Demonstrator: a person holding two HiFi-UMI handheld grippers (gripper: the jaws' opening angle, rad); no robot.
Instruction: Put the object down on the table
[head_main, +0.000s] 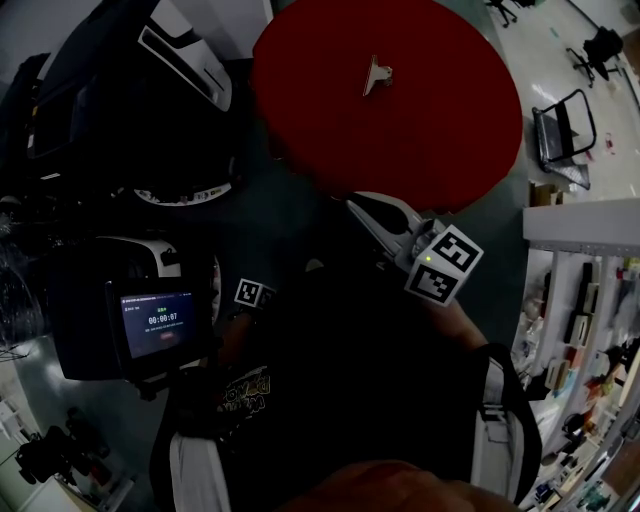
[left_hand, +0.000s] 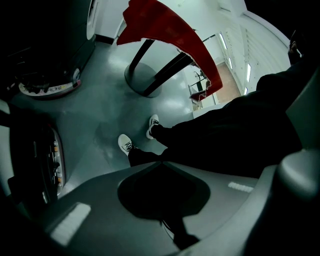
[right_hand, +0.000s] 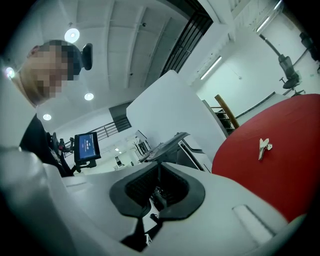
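A small pale object (head_main: 377, 76) lies on the red bench (head_main: 450, 150); just off that bench, the right gripper (right_hand: 159, 164) and left gripper (left_hand: 160, 163) have fingers together, empty.

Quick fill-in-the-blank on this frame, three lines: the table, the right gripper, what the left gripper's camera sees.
1. The small pale object lies on the round ____ table.
2. The right gripper has its jaws ____, with nothing between them.
3. The left gripper looks down at the person's two white ____ on the grey floor.

Missing words: red; shut; shoes.
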